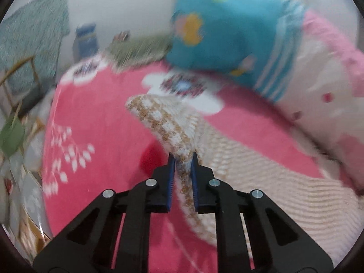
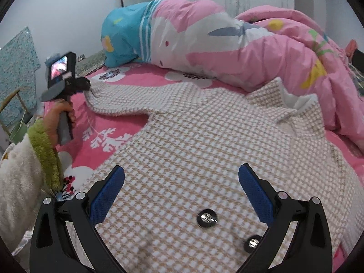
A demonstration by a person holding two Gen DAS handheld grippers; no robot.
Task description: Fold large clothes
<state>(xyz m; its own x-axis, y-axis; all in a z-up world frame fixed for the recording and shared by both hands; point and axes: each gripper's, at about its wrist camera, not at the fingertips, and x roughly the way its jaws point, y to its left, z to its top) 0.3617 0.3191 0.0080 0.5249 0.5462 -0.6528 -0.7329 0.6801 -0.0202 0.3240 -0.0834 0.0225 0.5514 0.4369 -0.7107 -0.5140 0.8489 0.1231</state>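
A large beige-and-white houndstooth coat (image 2: pixel 193 141) lies spread on a pink flowered bed cover (image 2: pixel 118 122), with its collar (image 2: pixel 293 104) at the right and two dark buttons (image 2: pixel 206 218) near me. My left gripper (image 1: pixel 183 159) is shut on the end of the coat's sleeve (image 1: pixel 163 118) and holds it lifted above the cover. In the right wrist view the left gripper (image 2: pixel 87 85) shows at the sleeve's far left end. My right gripper (image 2: pixel 180 177) is open and empty, low over the coat's body.
A pink and white quilt (image 2: pixel 261 52) is heaped along the back and right of the bed, with a turquoise pillow (image 2: pixel 122 36) at its left end. A teal patterned cloth (image 2: pixel 16 68) hangs on a stand past the bed's left edge.
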